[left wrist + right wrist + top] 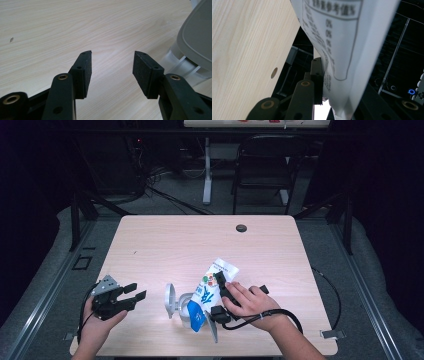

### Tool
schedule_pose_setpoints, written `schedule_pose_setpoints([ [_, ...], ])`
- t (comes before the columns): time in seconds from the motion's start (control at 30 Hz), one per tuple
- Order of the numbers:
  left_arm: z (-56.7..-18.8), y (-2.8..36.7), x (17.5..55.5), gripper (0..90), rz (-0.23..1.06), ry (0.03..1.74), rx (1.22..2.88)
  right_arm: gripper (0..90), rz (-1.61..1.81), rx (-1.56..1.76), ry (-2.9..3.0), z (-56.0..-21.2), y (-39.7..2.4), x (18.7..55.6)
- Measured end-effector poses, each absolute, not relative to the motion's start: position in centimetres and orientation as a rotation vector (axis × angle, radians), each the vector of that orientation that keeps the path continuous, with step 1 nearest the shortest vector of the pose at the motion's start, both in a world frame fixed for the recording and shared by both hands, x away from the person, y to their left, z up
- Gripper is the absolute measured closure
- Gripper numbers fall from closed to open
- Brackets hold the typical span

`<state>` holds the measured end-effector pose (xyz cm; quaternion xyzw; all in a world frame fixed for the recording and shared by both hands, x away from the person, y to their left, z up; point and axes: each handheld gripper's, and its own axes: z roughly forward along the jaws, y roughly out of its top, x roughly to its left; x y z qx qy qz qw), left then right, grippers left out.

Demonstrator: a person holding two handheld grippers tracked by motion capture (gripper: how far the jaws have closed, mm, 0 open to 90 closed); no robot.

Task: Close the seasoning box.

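Observation:
A white and blue printed pouch (209, 289) lies tilted near the table's front middle, its blue lower end over a grey lidded container (176, 303). My right gripper (218, 295) is shut on the pouch from its right side, one jaw on each face. In the right gripper view the pouch (337, 37) hangs between the jaws of the right gripper (342, 82), with printed text toward the camera. My left gripper (136, 291) is held open at the front left, apart from the container. In the left gripper view the left gripper (112, 67) has nothing between its pads, and the container (197, 37) stands at the right edge.
The light wood table (200, 240) has a dark cable hole (241, 228) near its far edge. A black chair (265, 165) and a white desk leg (207, 170) stand on the floor beyond. The right gripper's cable (280, 312) loops by the front right.

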<state>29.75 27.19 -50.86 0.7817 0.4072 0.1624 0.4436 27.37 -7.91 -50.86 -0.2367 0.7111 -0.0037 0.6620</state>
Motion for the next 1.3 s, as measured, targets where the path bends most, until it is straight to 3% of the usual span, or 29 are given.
schedule_pose_setpoints([
  [1.3,-50.84,27.2,29.75,50.3,0.405,1.01,1.937,79.0,-0.044,-0.524,1.591,-50.48,-7.82,27.1],
])
